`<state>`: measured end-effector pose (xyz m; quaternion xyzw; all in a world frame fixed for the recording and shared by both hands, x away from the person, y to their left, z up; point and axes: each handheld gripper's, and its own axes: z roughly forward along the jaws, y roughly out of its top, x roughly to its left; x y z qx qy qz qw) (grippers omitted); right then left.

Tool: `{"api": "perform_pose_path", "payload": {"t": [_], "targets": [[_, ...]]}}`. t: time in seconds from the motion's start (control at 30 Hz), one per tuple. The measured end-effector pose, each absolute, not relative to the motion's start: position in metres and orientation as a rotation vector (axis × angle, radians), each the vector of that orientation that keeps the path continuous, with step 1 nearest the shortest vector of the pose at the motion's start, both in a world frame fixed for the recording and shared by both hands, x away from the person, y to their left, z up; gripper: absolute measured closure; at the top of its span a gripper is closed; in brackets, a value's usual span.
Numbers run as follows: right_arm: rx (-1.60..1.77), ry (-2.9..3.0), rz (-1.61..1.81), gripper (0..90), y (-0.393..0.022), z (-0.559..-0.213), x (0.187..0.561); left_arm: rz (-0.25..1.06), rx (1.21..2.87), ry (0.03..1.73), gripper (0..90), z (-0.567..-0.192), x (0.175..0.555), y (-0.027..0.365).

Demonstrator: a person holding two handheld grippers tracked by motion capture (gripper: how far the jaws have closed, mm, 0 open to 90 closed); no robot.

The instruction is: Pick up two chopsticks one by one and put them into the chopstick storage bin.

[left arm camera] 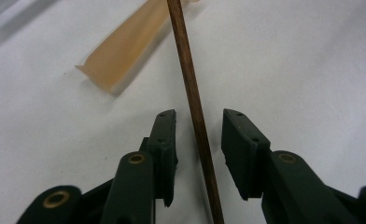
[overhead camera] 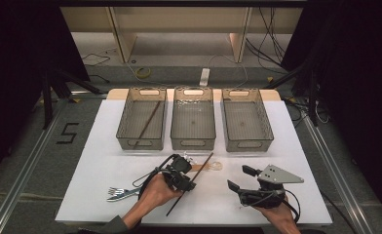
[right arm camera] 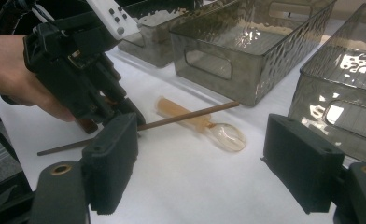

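Note:
A dark wooden chopstick (overhead camera: pixel 199 173) lies slanted on the white table (overhead camera: pixel 106 156), partly across a translucent amber spoon (overhead camera: pixel 212 166). My left gripper (overhead camera: pixel 189 180) is lowered over the stick. In the left gripper view the chopstick (left arm camera: pixel 186 70) runs up between the jaws of the left gripper (left arm camera: pixel 200 113), with a gap on each side, so it is open. The spoon's handle (left arm camera: pixel 120 51) lies just ahead. My right gripper (overhead camera: pixel 240 178) hovers open and empty at the front right; from it I see the spoon (right arm camera: pixel 228 135), the chopstick (right arm camera: pixel 186 116) and the left gripper (right arm camera: pixel 104 114).
Three smoky plastic bins stand in a row at the back: the left bin (overhead camera: pixel 124 119) holds another chopstick (overhead camera: pixel 147 124), beside the middle bin (overhead camera: pixel 175 122) and the right bin (overhead camera: pixel 267 122). Silver forks (overhead camera: pixel 121 192) lie at the front left. A person's hands hold both grippers.

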<state>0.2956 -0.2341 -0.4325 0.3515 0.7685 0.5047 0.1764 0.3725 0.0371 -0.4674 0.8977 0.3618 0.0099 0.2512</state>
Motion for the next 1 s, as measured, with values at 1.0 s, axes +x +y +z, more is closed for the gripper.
{"api": "perform_pose_path", "payload": {"t": [1.0], "targets": [[0.998, 2.178, 1.428, 27.0, -0.234, -0.433, 0.296, 0.0, 2.389, 0.979, 84.9, -0.455, 0.374, 0.043]]}}
